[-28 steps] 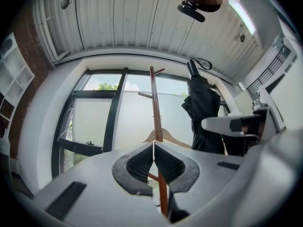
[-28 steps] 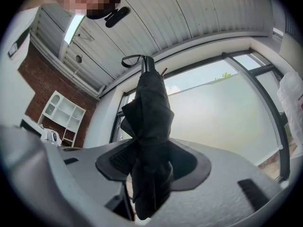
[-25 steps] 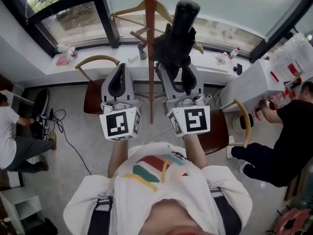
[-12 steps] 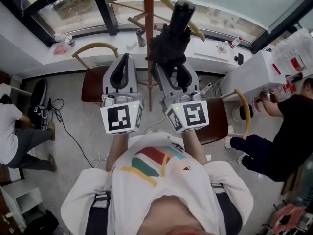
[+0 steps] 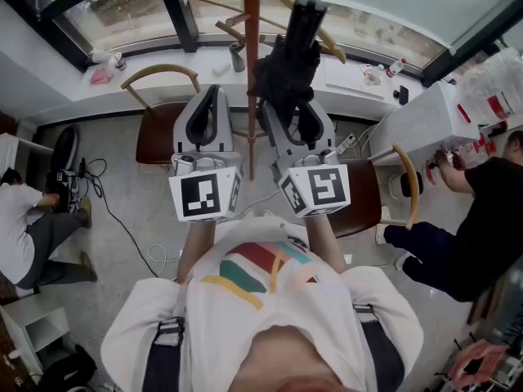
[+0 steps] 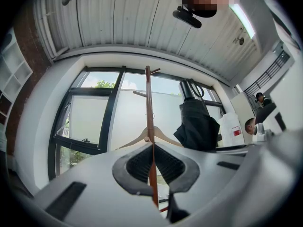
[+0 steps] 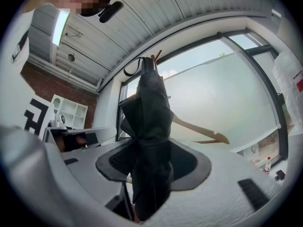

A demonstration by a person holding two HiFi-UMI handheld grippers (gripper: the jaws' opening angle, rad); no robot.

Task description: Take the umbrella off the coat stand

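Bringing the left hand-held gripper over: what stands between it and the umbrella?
The coat stand's reddish-brown wooden pole, in the head view, between the left hand-held gripper and the black folded umbrella.

Beyond the jaws a dark-framed window (image 5: 106, 15) is seen above a white sill (image 5: 176, 78). Two wooden-backed chairs (image 5: 154, 141) are placed lower, either side of the jaws, on a grey floor (image 5: 122, 202).

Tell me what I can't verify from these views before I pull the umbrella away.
1. Whether the strap of the umbrella is off its peg on the coat stand: tiny in both gripper views; the handle covers it in the head view.
2. The umbrella's lower end: in the right gripper view, hidden between the jaws of the right gripper and cut off by the bottom edge.
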